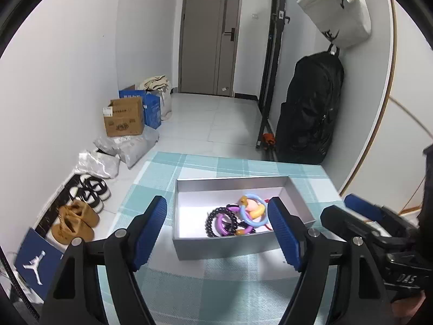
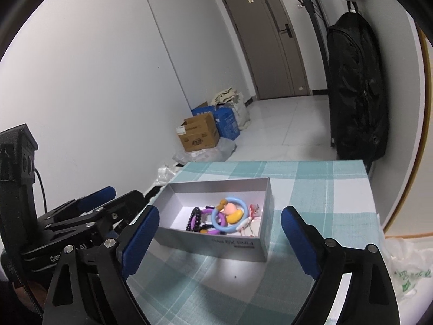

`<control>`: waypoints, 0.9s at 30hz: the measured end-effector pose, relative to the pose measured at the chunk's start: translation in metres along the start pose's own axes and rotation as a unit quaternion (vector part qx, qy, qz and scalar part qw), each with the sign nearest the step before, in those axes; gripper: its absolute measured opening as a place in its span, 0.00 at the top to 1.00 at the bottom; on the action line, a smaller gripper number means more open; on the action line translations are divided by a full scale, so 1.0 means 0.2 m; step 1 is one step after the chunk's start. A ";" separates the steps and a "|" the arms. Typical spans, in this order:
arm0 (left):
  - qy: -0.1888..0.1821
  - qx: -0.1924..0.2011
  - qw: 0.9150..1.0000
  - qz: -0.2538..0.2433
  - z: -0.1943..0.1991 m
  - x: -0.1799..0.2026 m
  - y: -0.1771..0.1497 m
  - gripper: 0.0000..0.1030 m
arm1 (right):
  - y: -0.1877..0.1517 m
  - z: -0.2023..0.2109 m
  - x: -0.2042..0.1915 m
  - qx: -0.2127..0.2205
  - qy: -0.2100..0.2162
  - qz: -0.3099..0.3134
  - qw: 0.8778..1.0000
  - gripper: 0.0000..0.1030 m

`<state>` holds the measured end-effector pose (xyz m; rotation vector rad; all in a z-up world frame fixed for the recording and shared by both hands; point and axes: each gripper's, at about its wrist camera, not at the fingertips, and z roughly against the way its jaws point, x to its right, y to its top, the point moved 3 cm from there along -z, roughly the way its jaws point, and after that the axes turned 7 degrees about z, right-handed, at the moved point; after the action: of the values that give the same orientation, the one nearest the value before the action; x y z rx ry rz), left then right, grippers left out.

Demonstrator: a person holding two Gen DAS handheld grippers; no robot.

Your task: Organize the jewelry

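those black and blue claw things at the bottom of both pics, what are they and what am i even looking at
They are hand-held grippers, one in each of a person's hands, each carrying a wide-angle camera that looks along its two fingers. One picture comes from the left gripper, the other from the right gripper; each also catches the other at its edge. On the checked tablecloth stands an open grey box holding the jewelry: coloured rings and a dark bead bracelet. Both grippers are open and hold nothing.

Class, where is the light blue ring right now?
In both wrist views the light blue ring lies inside the grey box on the checked cloth, right of the black bead bracelet.
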<state>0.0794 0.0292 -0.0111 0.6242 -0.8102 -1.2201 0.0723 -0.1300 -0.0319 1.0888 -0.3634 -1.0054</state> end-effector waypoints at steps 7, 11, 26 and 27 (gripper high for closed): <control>0.014 0.009 1.000 0.026 0.04 -0.05 0.00 0.29 | -0.04 0.06 -0.01 0.011 -0.005 0.014 1.000 0.09; 0.016 0.018 0.999 0.028 0.07 -0.04 -0.01 0.29 | -0.04 0.10 -0.05 0.023 -0.005 0.032 0.999 0.09; 0.022 0.012 0.999 0.024 0.05 -0.04 -0.03 0.29 | -0.04 0.13 -0.08 0.034 0.000 0.042 0.999 0.08; 0.022 0.010 0.999 0.024 0.05 -0.04 -0.04 0.29 | -0.03 0.13 -0.08 0.035 0.001 0.043 0.998 0.08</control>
<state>0.0658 0.0343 -0.0123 0.6427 -0.7970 -1.1513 0.0431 -0.1322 -0.0230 1.1278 -0.4437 -0.9220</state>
